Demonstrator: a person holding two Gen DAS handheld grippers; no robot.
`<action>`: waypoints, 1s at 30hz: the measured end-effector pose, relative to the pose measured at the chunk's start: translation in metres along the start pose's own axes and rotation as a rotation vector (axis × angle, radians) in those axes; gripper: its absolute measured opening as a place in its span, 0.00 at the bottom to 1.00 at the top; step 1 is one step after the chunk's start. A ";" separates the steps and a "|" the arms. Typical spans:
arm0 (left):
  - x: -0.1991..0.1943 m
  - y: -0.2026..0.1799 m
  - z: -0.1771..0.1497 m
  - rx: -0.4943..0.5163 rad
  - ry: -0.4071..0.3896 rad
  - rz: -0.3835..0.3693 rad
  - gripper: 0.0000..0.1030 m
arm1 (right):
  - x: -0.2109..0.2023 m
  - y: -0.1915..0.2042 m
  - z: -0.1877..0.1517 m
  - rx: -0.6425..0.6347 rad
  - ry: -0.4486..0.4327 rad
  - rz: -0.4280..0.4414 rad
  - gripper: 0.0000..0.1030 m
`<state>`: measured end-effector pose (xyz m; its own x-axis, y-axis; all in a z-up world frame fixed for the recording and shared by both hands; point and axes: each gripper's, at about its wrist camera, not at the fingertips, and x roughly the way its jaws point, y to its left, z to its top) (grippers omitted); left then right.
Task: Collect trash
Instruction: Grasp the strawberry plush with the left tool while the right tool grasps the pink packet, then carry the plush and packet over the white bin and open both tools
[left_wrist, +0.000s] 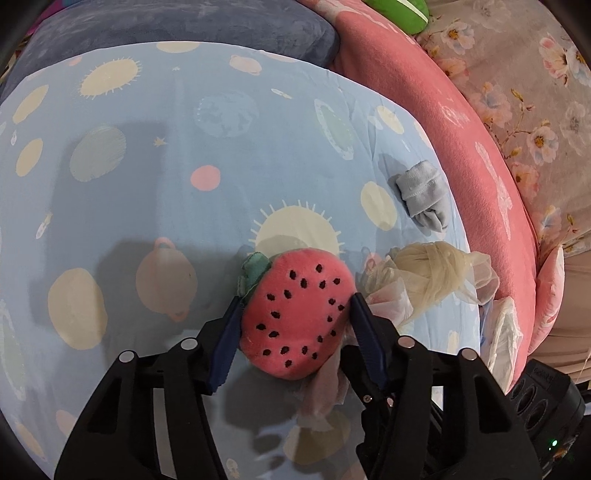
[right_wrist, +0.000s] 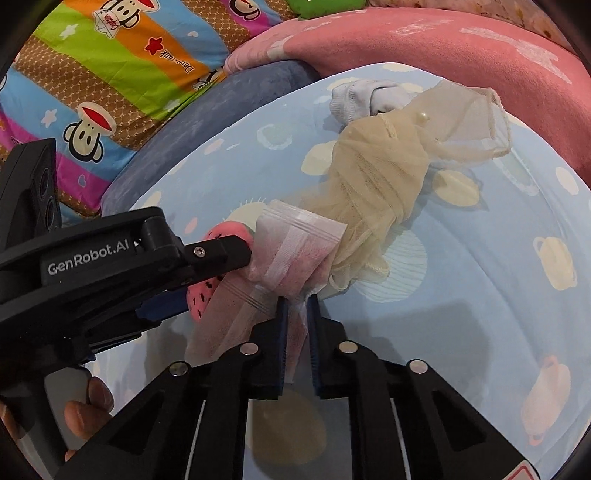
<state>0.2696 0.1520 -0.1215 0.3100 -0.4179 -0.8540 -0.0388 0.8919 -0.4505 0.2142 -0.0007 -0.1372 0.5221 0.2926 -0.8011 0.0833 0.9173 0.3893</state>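
Observation:
My left gripper (left_wrist: 295, 314) is shut on a pink plush strawberry (left_wrist: 297, 314) with black seeds and a green leaf, just above the blue planet-print sheet (left_wrist: 147, 184). The strawberry also shows in the right wrist view (right_wrist: 201, 299), mostly hidden behind the left gripper (right_wrist: 236, 254). My right gripper (right_wrist: 297, 306) is shut on a translucent plastic zip bag (right_wrist: 291, 251) held beside the strawberry; the bag hangs by the left gripper's right finger (left_wrist: 321, 391). A beige mesh bundle (right_wrist: 373, 192) lies just beyond it and shows in the left view (left_wrist: 439, 273).
A rolled grey-blue sock (left_wrist: 423, 197) lies past the mesh bundle (right_wrist: 365, 98). A pink blanket roll (left_wrist: 461, 122) borders the sheet. White crumpled plastic (left_wrist: 504, 332) sits at its edge. A dark blue cushion (right_wrist: 229, 107) and striped cartoon quilt (right_wrist: 110, 74) lie at the left.

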 end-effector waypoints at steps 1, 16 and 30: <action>0.000 0.000 0.000 -0.003 -0.001 -0.001 0.50 | -0.002 -0.002 0.000 0.006 0.001 0.005 0.02; -0.022 -0.031 -0.020 0.063 -0.041 0.006 0.45 | -0.081 -0.043 -0.011 0.020 -0.116 -0.092 0.01; -0.039 -0.133 -0.045 0.236 -0.080 -0.014 0.45 | -0.203 -0.087 0.009 0.091 -0.352 -0.155 0.01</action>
<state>0.2199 0.0414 -0.0403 0.3839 -0.4238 -0.8204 0.1860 0.9057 -0.3808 0.1085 -0.1425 -0.0040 0.7550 0.0278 -0.6551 0.2504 0.9112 0.3272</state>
